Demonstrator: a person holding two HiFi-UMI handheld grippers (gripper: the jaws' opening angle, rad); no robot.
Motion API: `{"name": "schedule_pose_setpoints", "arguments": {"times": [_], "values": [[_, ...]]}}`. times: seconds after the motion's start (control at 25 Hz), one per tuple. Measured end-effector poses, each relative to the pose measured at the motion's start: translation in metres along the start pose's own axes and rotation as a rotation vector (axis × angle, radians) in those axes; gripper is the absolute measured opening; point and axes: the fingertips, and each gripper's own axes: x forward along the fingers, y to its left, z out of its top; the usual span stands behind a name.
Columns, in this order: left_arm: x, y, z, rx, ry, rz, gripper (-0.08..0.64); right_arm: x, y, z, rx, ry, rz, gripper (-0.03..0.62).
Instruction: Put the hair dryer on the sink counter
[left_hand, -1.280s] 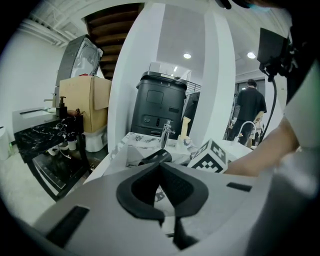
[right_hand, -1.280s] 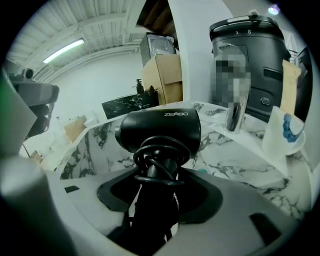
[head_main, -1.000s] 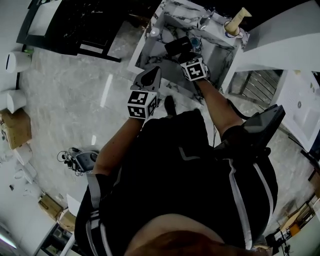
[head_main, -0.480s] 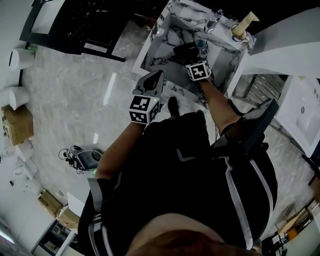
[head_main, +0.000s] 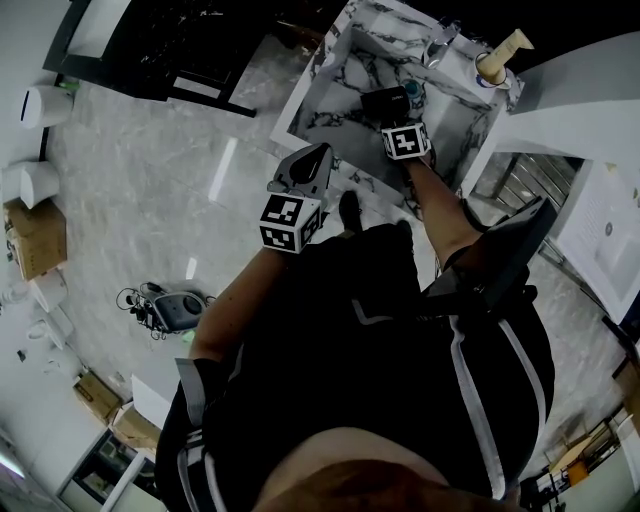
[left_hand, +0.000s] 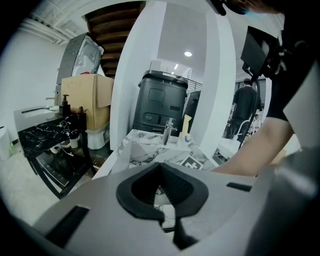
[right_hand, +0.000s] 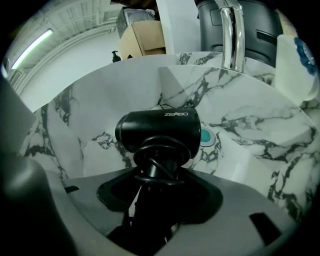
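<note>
Far left in the head view, a cardboard box (head_main: 35, 240) sat on the floor (head_main: 150, 180), w/ a small device (head_main: 172, 306) and tangled cables nearer the person. A black rack (head_main: 170, 45) stood at upper left.

The left gripper (head_main: 316, 155) hung in mid-air over the floor, near the front-left corner of the sink (head_main: 335, 90) but apart from it. In the left gripper view the jaws were pressed together tip to tip, w/ nothing btwn them.

Right of that, the marble sink held a black dryer (head_main: 383, 100) over its basin. The right gripper (head_main: 396, 118) was clenched on the dryer's handle. In the right gripper view the cord was wound round the handle just above the jaws, and the barrel lay crosswise in front of them. The barrel hung over the basin, w/ a teal drain (right_hand: 206, 137) showing just past its right end. No view showed whether the dryer touched the marble.

A chrome faucet (head_main: 437, 48) rose at the back rim. A beige bottle (head_main: 498, 60) stood on the counter's rear right corner.
</note>
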Motion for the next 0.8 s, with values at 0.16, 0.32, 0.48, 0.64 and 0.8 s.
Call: {"name": "schedule_pose_setpoints", "arguments": {"times": [0.16,0.32,0.48,0.64,0.8], "values": [[-0.002,0.001,-0.002,0.004,0.004,0.000,0.005,0.005,-0.001,-0.004,0.022,0.008,-0.008,0.247],[-0.004,0.003,-0.007,0.004,0.012,0.001,0.005,0.008,-0.001,-0.004,0.013,0.004,-0.008,0.247],[-0.005,0.003,-0.007,-0.001,0.012,-0.003,0.005,0.009,-0.001,-0.004,0.005,0.007,-0.011,0.249],[-0.002,0.000,-0.003,0.005,0.008,-0.015,0.005,0.011,0.001,-0.004,-0.008,0.026,0.017,0.252],[0.002,-0.010,0.002,0.021,-0.005,-0.043,0.005,0.005,0.001,-0.004,-0.014,0.050,0.031,0.261]]}}
